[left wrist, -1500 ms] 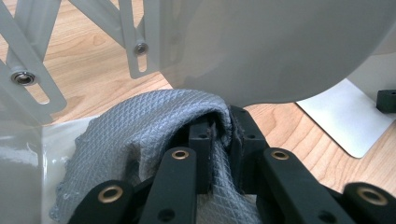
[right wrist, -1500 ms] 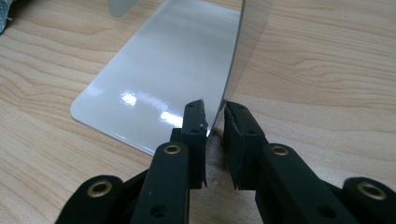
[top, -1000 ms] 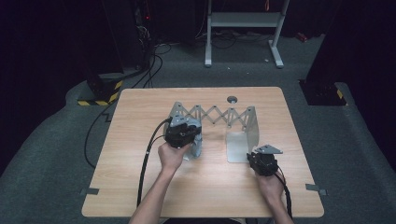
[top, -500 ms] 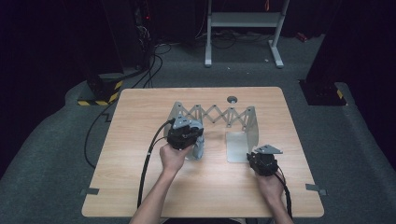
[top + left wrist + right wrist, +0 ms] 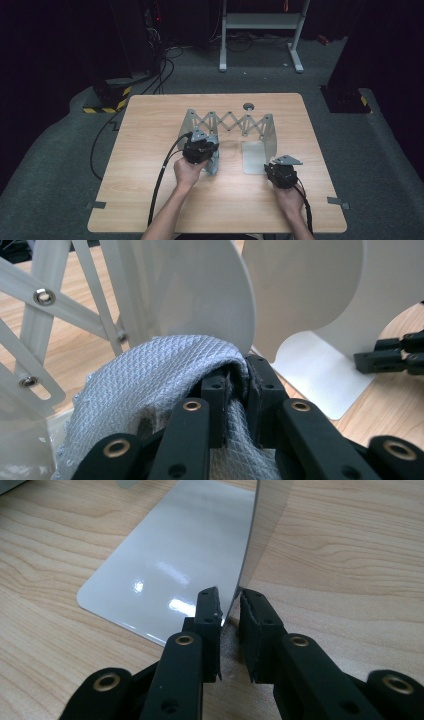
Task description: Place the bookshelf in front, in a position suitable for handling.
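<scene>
The left gripper is pinching a grey mesh cloth at the rack mid-surface while the right gripper's fingers are clamping its end plate; placing looks unfinished.

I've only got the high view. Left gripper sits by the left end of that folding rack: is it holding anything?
Observer: Yes. The left gripper is shut on a grey mesh cloth, draped over its jaws.
Operator: And the right one? Looks parked at the right bookend.
Observer: The right gripper has its jaws on either side of the edge of the upright plate of the right bookend, pinching it.
Operator: Where is the cloth relative to the rack?
Observer: It is close against the white left end plate, beside the riveted scissor slats.
</scene>
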